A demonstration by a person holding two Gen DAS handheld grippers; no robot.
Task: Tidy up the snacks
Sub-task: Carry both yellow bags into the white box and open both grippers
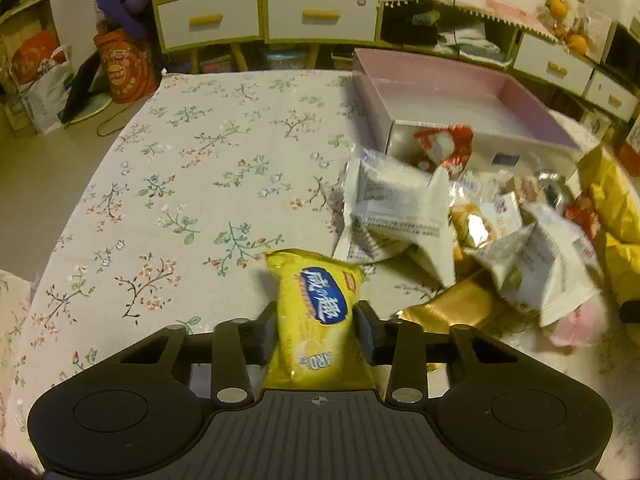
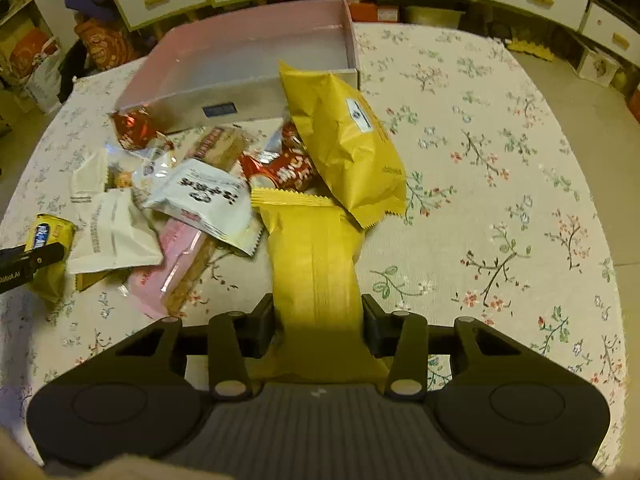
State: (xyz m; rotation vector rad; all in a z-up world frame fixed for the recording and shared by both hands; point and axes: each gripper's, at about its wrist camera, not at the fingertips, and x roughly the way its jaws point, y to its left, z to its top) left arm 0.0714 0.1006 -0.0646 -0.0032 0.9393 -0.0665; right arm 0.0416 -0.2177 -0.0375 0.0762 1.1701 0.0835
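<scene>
Left wrist: hand-held gripper (image 1: 316, 330) clamping yellow packet (image 1: 318, 320).

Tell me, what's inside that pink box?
The pink box looks empty: only its bare pink floor shows. Its near wall hides the strip of floor just behind it, and a yellow bag leans over one corner.

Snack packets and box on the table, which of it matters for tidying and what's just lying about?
For the job:
left gripper gripping blue-labelled yellow packet
right gripper gripping plain yellow packet
snack pile
pink box

Lying about:
drawers
oranges
orange bag
</scene>
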